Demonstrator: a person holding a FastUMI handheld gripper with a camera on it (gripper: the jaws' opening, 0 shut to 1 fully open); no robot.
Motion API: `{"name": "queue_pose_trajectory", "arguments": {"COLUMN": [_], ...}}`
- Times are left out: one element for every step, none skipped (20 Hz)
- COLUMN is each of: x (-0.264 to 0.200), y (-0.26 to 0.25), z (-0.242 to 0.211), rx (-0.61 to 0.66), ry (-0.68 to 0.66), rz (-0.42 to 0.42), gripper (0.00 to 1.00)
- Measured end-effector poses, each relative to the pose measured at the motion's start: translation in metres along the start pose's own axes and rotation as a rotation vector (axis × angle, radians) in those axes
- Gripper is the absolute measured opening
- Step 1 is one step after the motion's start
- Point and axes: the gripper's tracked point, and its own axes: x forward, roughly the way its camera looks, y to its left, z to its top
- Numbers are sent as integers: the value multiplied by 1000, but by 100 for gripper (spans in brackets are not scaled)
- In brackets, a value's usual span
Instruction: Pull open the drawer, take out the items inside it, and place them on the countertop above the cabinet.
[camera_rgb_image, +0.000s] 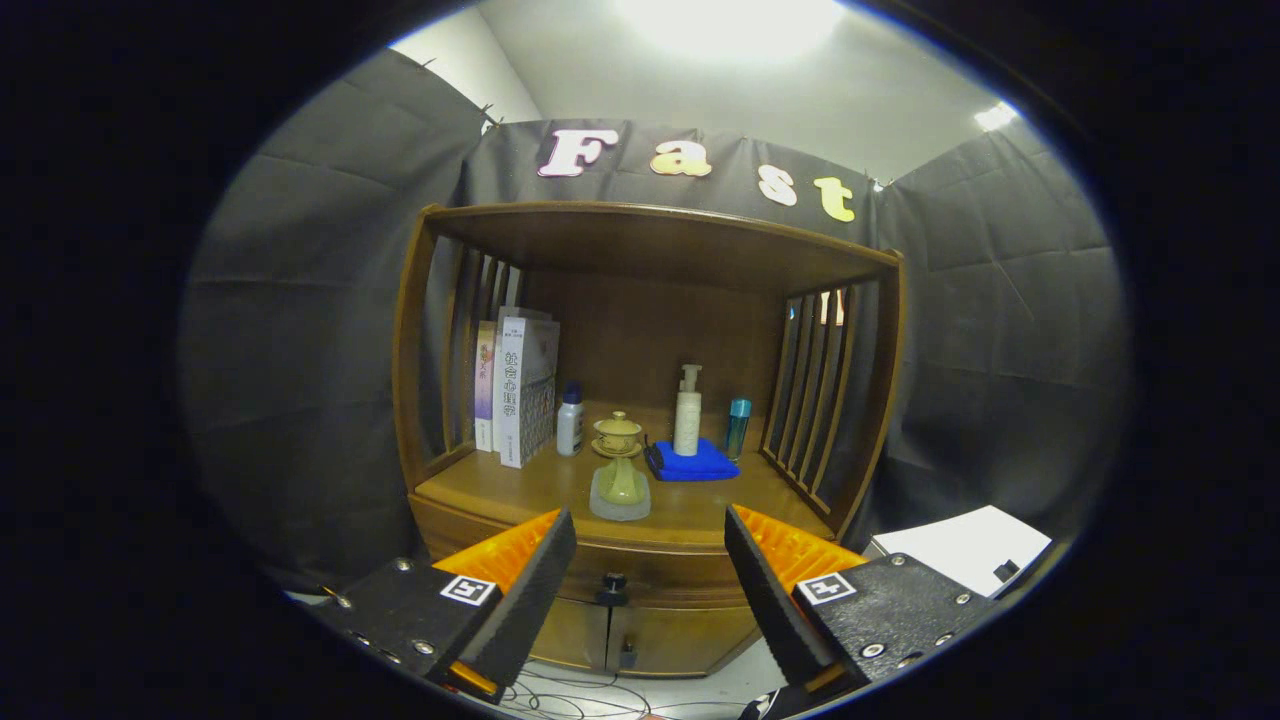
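You faced a closed wooden drawer with a dark knob, set just under the cabinet's worktop, ahead between your open fingers.

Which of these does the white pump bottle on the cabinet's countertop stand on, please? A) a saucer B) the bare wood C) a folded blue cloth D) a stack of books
C: the pump bottle stands upright on the folded blue cloth, beyond the open tool, whose fingers frame the shut drawer's knob without touching it.
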Motion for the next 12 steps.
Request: {"name": "queue_pose_trajectory", "arguments": {"x": [0, -1, -2, -3, -5, -6, -6, -7, -9, -9, -10, -10], "y": [0, 0, -4, -7, -9, -9, -10, -11, -15, -18, -20, -22], "z": [1, 3, 3, 5, 6, 9, 12, 15, 15, 16, 17, 17], "rx": [3, 8, 14, 25, 39, 54, 69, 80, 88, 92, 93, 89], "ry": [-5, -9, -12, -16, -23, -33, -46, -52, -57, -62, -65, -68], "rz": [0, -1, -6, -13, -15, -10, -2, -1, -4, -9, -14, -20], "gripper": [94, 94, 94, 94, 94, 94, 93, 93, 93, 93, 93, 93]}}
